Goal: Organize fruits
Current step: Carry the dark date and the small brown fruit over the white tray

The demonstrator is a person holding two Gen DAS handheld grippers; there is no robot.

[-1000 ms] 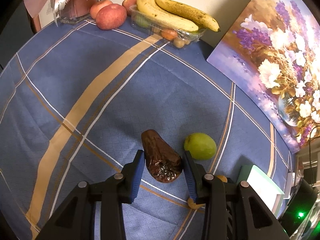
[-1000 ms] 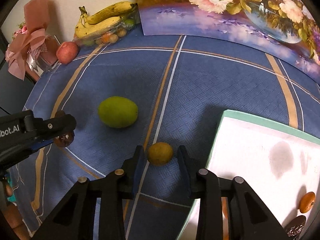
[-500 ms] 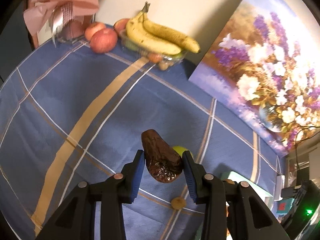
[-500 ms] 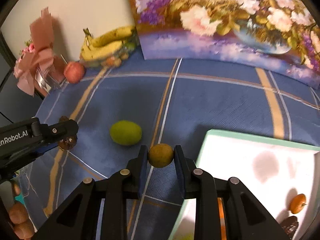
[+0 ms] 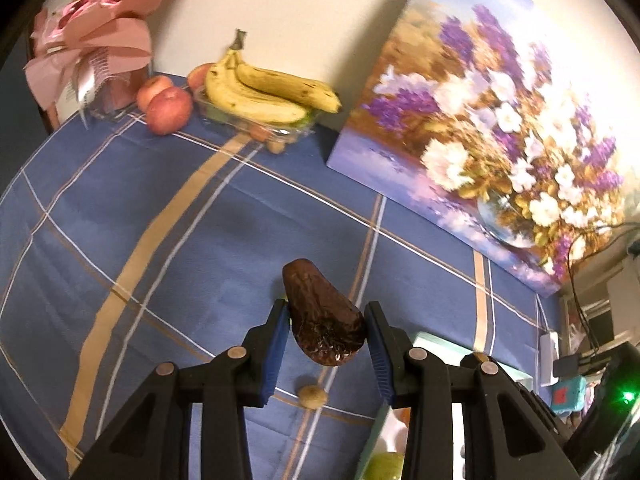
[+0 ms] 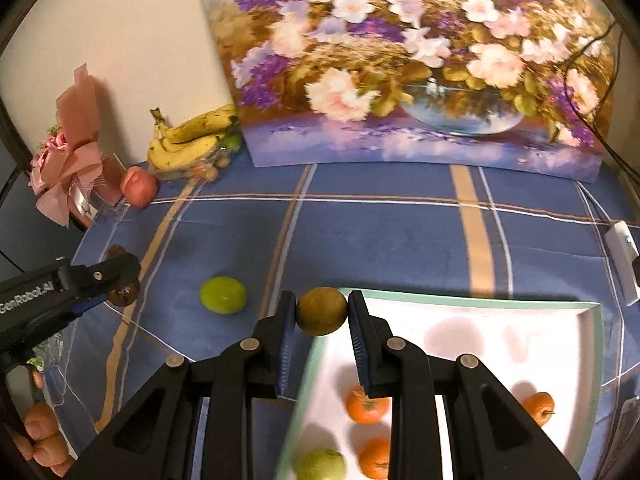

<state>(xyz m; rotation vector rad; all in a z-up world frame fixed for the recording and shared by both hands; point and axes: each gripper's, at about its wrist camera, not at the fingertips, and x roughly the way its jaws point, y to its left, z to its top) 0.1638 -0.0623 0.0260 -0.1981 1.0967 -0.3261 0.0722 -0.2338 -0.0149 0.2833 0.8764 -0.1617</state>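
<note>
My left gripper [image 5: 326, 320] is shut on a dark brown wrinkled fruit [image 5: 322, 320] and holds it in the air above the blue checked cloth [image 5: 160, 208]. In the right wrist view that fruit [image 6: 124, 298] shows at the far left. My right gripper [image 6: 322, 312] is shut on a small round brown-green fruit [image 6: 322, 311], held over the near-left rim of the white tray [image 6: 460, 301]. In the tray lie three oranges [image 6: 366, 404] and a green fruit [image 6: 320, 465]. Another green fruit [image 6: 223, 295] rests on the cloth. A small tan fruit [image 5: 313, 396] lies below my left gripper.
Against the back wall stand bananas [image 5: 264, 96] on a clear box, apples [image 5: 168, 110], a pink bouquet [image 5: 92, 52] and a leaning flower painting [image 6: 400, 64]. A white device [image 6: 622, 264] and cables sit at the right edge. A person's fingers [image 6: 40, 432] show at lower left.
The right jaws closed on the small round fruit and lifted it off the cloth to the tray's rim. The left gripper rose with the dark fruit still in it.
</note>
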